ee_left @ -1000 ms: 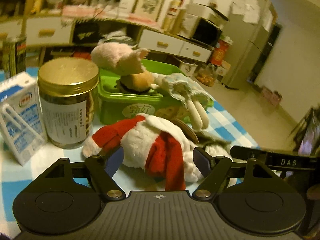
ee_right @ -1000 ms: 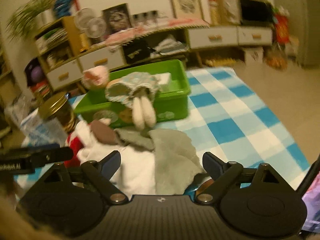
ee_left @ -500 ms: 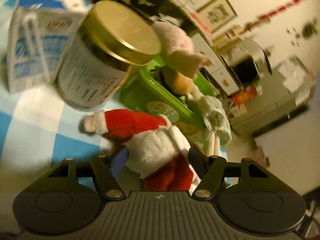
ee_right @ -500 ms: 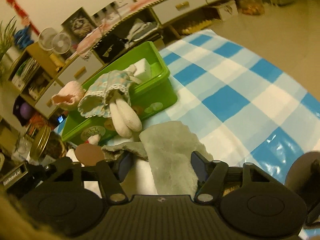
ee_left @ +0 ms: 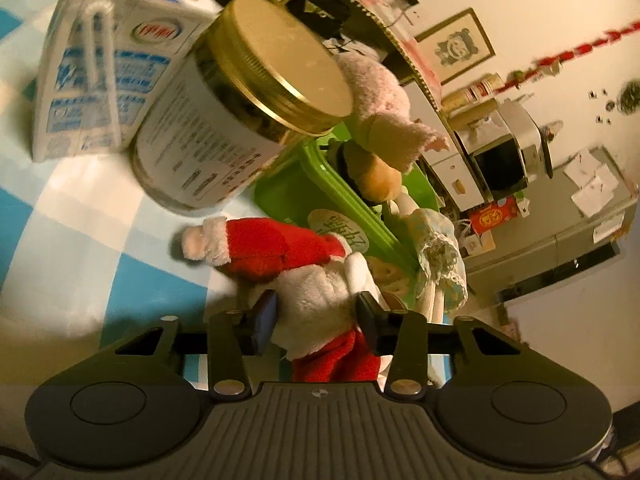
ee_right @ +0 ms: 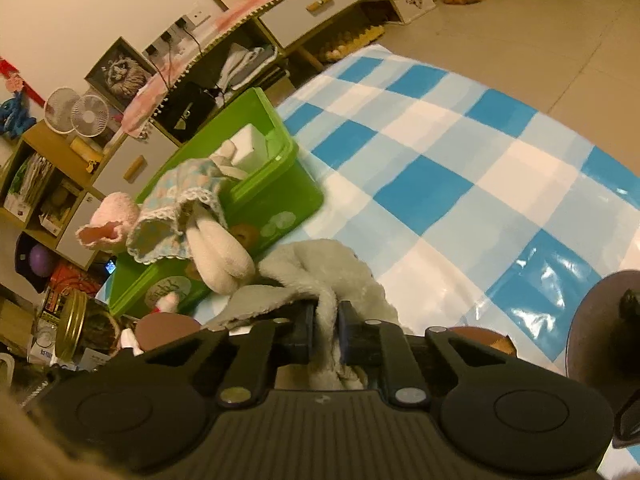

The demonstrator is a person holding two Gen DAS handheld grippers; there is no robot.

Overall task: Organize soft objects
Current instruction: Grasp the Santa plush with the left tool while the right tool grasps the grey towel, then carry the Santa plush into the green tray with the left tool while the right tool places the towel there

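A red and white plush toy (ee_left: 304, 276) lies on the checked tablecloth in front of a green bin (ee_left: 340, 200). My left gripper (ee_left: 316, 318) is shut on its white body. My right gripper (ee_right: 324, 330) is shut on a grey fluffy cloth (ee_right: 332, 272) lying before the green bin (ee_right: 276, 196). A doll in a pale blue dress (ee_right: 188, 208) hangs over the bin's rim, legs down. A pink plush (ee_left: 376, 92) and a tan plush (ee_left: 376, 180) sit in the bin.
A gold-lidded jar (ee_left: 240, 104) and a milk carton (ee_left: 100, 80) stand left of the bin. A white box (ee_right: 250, 148) lies in the bin. The blue and white checked tablecloth (ee_right: 460, 184) stretches right. Shelves and drawers line the back wall.
Both grippers closed, the left on the red and white plush, the right on the grey cloth. Both cameras tilted and moved closer to the table.
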